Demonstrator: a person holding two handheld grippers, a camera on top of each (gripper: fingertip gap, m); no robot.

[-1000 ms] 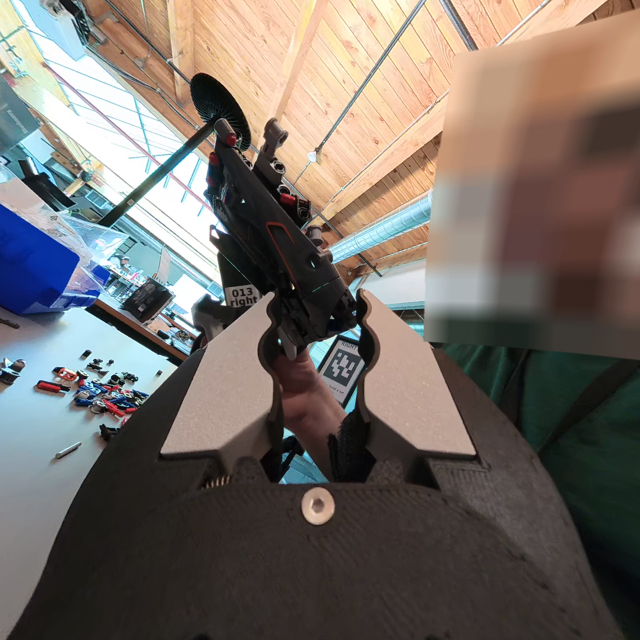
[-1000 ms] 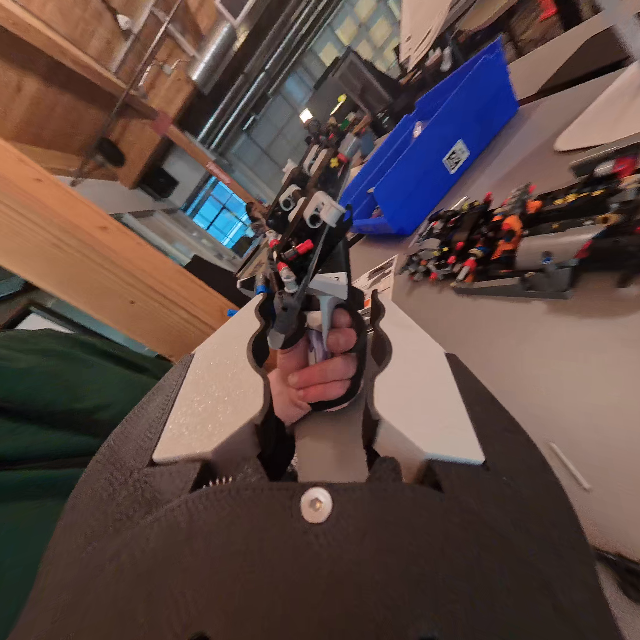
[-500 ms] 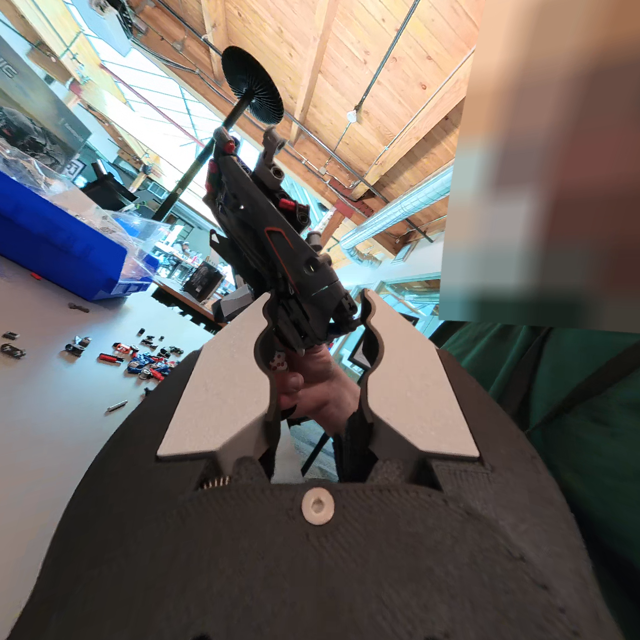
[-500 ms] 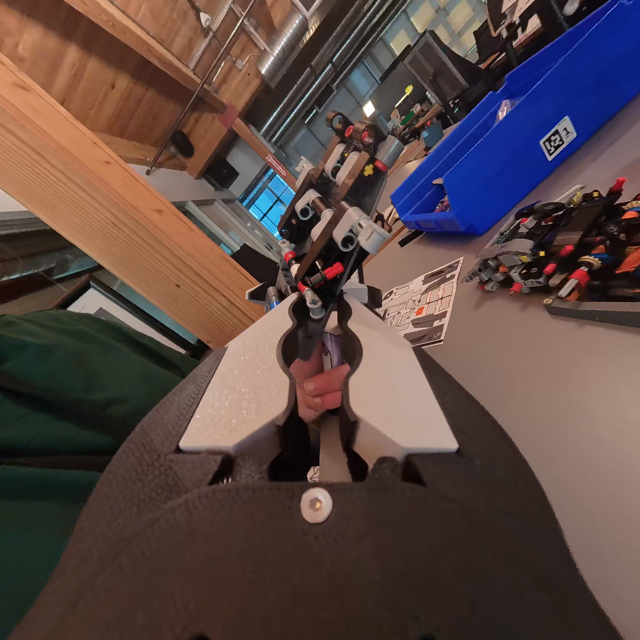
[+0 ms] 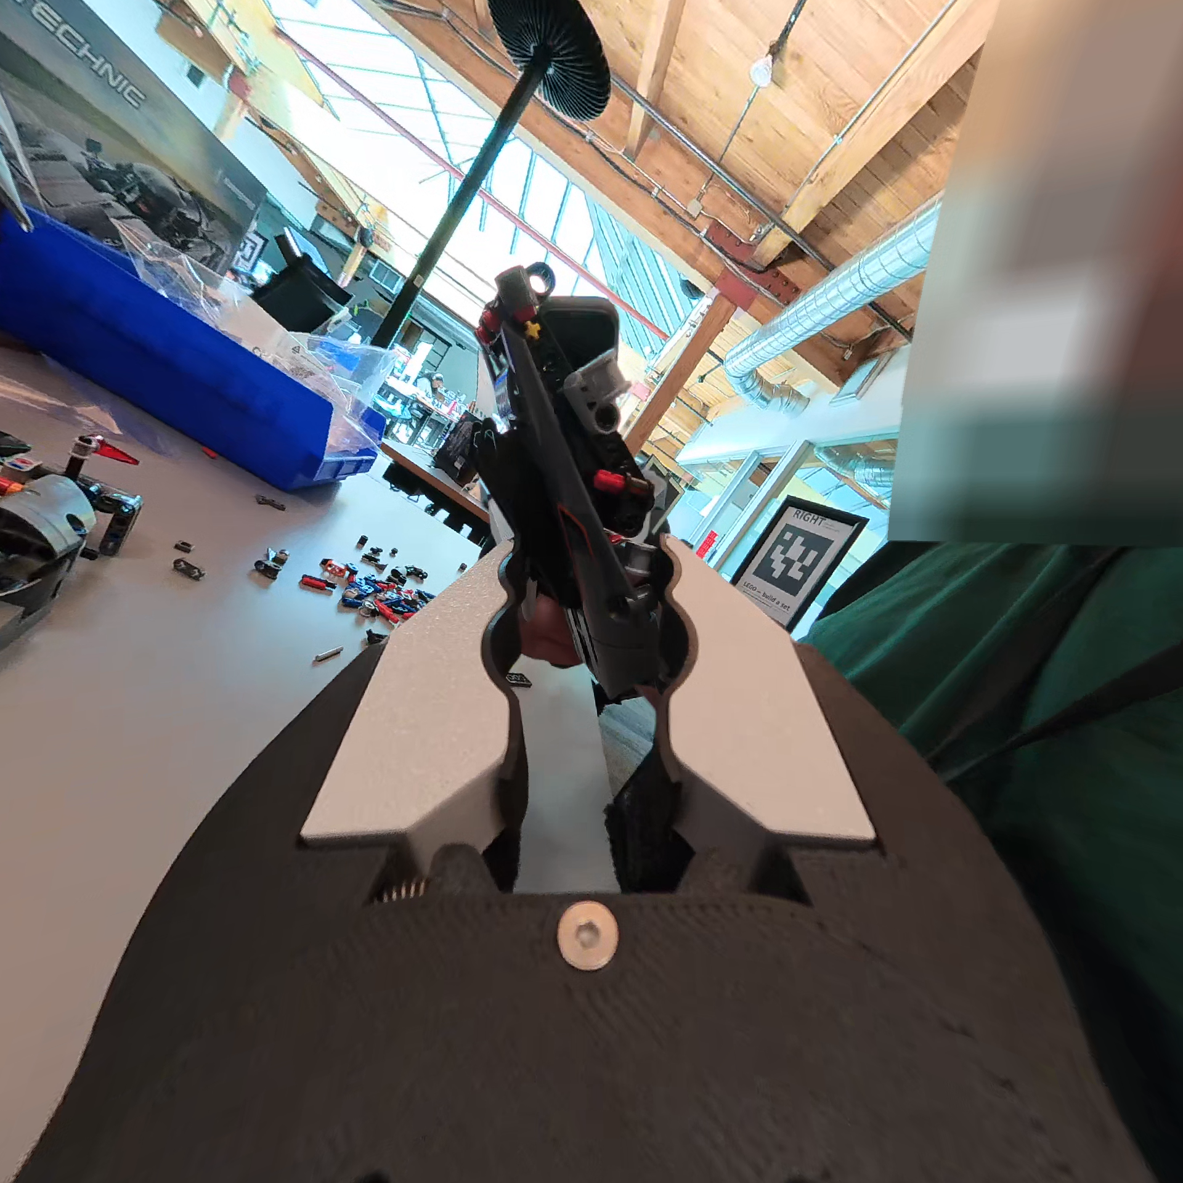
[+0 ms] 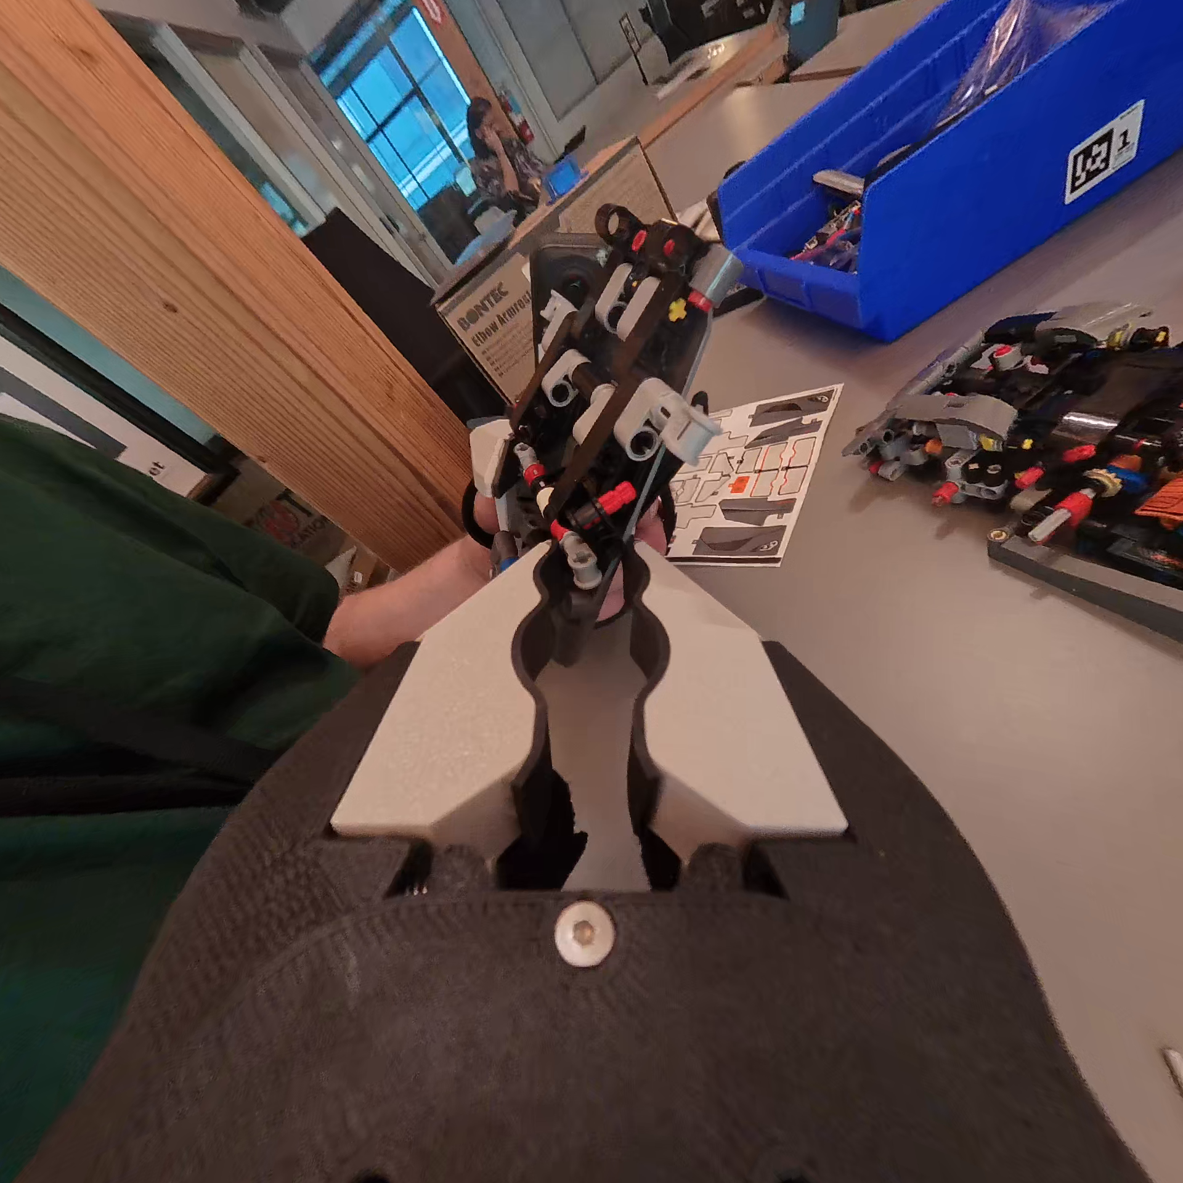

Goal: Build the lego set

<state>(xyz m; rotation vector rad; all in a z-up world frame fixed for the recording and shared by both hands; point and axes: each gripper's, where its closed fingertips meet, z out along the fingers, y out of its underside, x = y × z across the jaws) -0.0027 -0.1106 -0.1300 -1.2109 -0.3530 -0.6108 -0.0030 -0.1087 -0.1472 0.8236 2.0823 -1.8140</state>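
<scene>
A black lego subassembly point(image 5: 563, 474) with grey connectors and red pins is held up in the air above the grey table point(image 5: 160, 672). My left gripper point(image 5: 586, 576) is shut on its lower end, and a hand shows behind the fingers. In the right wrist view the same subassembly point(image 6: 608, 397) stands upright, its open frame side showing. My right gripper point(image 6: 592, 570) is shut on its bottom end. The other gripper's body and a person's hand show behind it.
A partly built dark car model point(image 6: 1037, 435) lies on the table to the right, also seen at the left edge of the left wrist view point(image 5: 38, 531). A sticker sheet point(image 6: 749, 474), a blue bin point(image 6: 960, 192) and scattered loose pieces point(image 5: 378, 586) lie nearby. A person's green sleeve point(image 6: 128, 608) is close. My left and right fingertips are right by each other. The partly built dark car model point(image 6: 1037, 435) is about equally far from each gripper, around 20 cm.
My right gripper has gone from open to shut on the subassembly's lower end. Both grippers and the subassembly have tilted, so more of the table shows.
</scene>
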